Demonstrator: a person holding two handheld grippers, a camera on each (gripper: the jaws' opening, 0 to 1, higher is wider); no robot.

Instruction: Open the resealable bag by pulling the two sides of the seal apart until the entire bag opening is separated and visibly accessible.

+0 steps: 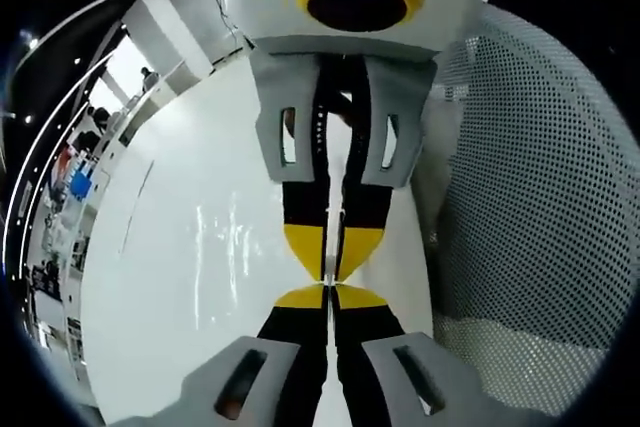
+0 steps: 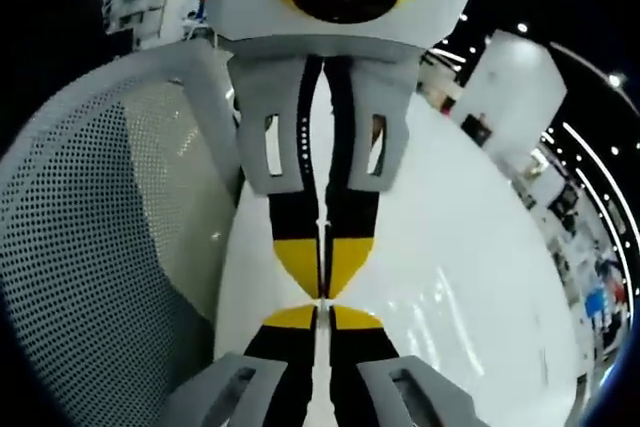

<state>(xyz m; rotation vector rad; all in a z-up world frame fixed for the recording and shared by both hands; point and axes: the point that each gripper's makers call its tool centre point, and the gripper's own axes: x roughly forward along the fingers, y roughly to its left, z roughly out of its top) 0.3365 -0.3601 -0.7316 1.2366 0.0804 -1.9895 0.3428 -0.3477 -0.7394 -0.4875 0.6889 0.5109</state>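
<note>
In the left gripper view, the left gripper (image 1: 329, 285) at the bottom centre has grey jaws with black bands and yellow tips, and the right gripper (image 1: 330, 277) facing it from the top centre has the same grey, black and yellow on a white body. The table (image 1: 190, 277) on the left of the frame is glossy white, and the mesh basket (image 1: 540, 197) on the right is pale grey, dotted all over with small dark holes.

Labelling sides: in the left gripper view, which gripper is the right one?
The upper, downward-pointing right gripper; the left gripper rises from the bottom.
</note>
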